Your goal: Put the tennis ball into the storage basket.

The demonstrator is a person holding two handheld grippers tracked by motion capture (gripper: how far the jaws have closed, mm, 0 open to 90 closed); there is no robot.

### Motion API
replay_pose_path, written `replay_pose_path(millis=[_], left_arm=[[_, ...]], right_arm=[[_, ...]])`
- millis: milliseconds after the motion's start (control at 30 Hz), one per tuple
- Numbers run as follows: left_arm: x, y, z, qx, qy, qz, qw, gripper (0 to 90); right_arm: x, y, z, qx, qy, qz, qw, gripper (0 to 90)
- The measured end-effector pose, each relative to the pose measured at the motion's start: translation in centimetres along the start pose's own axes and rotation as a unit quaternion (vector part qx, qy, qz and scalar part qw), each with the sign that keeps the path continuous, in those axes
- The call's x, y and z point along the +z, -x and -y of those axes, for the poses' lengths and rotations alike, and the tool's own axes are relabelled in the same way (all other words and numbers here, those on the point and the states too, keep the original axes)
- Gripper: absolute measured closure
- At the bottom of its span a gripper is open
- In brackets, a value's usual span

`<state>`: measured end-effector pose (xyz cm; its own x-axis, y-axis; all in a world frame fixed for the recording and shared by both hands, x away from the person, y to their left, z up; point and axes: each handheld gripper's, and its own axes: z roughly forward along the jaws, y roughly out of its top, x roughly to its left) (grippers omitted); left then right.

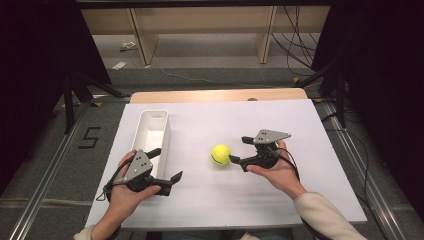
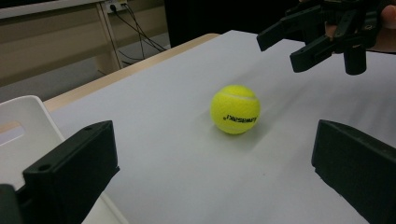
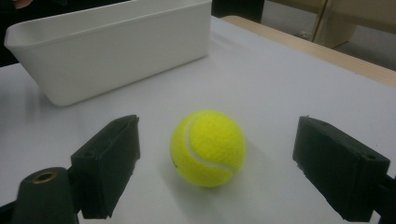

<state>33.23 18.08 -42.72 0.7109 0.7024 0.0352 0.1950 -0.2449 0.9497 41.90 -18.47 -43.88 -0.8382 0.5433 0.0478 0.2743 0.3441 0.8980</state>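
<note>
Right gripper (image 1: 237, 149) jaws wide, flanking but not touching tennis ball (image 1: 220, 154) on white surface (image 1: 280, 200); left gripper (image 1: 166, 163) jaws wide too, beside white bin (image 1: 150, 131).

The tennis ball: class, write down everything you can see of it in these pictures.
The tennis ball is bright yellow-green and fuzzy like felt, with a pale curved seam and dark printed lettering on one side. It looks whole and round. It rests on the white table sheet, right of the white bin. The right gripper stands open beside it with a jaw on either side; whether one jaw tip touches the ball is unclear.
</note>
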Motion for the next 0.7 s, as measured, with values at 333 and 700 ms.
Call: replay_pose_path(millis=[333, 700], left_arm=[[0.0, 0.0, 0.0, 0.001, 0.0, 0.001, 1.0, 0.0], [0.0, 0.0, 0.0, 0.0, 0.0, 0.0, 1.0, 0.0]], right_arm=[[0.9, 0.0, -0.1, 0.0, -0.006, 0.002, 1.0, 15.4], [2.2, 0.1, -0.1, 0.002, -0.017, 0.002, 0.9999, 15.4]])
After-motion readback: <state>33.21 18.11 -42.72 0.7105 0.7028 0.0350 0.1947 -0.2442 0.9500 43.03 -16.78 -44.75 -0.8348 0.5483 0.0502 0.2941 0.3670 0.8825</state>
